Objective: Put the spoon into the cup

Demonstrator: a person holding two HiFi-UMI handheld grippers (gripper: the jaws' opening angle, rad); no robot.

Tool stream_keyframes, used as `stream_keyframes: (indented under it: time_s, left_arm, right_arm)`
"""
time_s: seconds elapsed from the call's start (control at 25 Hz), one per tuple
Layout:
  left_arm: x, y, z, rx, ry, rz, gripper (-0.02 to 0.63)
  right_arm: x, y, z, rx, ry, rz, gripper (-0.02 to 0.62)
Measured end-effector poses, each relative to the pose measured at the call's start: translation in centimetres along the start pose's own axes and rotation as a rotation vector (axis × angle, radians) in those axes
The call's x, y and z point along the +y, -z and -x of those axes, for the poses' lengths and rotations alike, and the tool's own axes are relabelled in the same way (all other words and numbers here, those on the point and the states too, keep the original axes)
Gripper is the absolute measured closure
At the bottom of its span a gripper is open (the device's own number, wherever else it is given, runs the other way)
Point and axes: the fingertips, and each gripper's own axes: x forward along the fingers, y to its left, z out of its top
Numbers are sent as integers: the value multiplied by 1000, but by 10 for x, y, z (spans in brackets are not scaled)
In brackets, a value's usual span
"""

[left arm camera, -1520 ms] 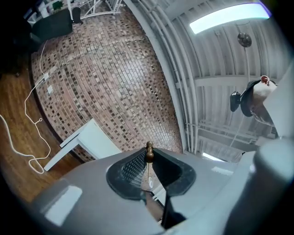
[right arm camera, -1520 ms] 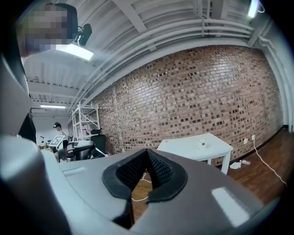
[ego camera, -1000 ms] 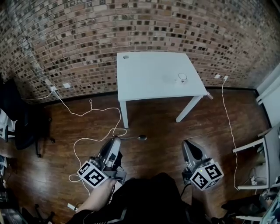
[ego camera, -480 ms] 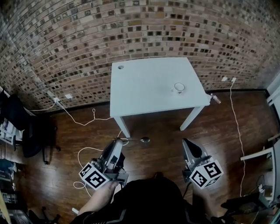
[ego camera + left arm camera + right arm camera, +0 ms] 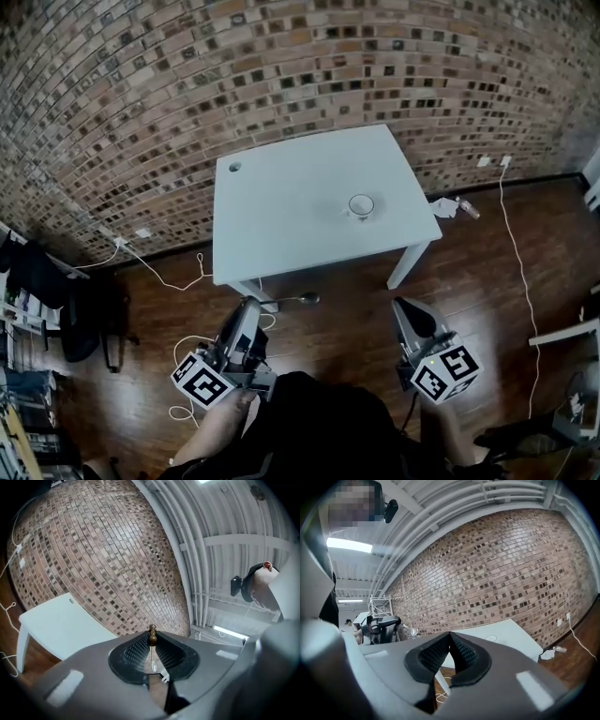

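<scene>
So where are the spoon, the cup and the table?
spoon (image 5: 306, 298), head view, on its bowl.
cup (image 5: 361, 205), head view, on its middle.
table (image 5: 281, 220), head view, on its bare top.

L hand-held gripper (image 5: 251, 305) / R hand-held gripper (image 5: 403, 307): grey, b/w cubes (image 5: 202, 380) | top (image 5: 319, 431) prob. black

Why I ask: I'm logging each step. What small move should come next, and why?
Probably bring the left gripper forward and to the right, toward the cup. It is shut on the spoon, whose bowl sticks out over the wooden floor, short of the white table. The cup stands upright near the table's right edge.
</scene>
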Motion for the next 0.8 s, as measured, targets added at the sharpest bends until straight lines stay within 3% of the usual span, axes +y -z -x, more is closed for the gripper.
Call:
stream_keyframes:
  time_s: [0.36,0.64,0.8]
  left_arm:
    - [47,-4,-83,35,38,28,571]
    - [84,-22,-148,40,69,45,571]
    - [96,-13,-183,39,37,30,571]
  right_arm:
    - [-64,-13,-50,-11,95,-34,589]
    - [-97,-56,-101,-43,105,20,589]
    - [-123,-58,-124,-10,45,24,589]
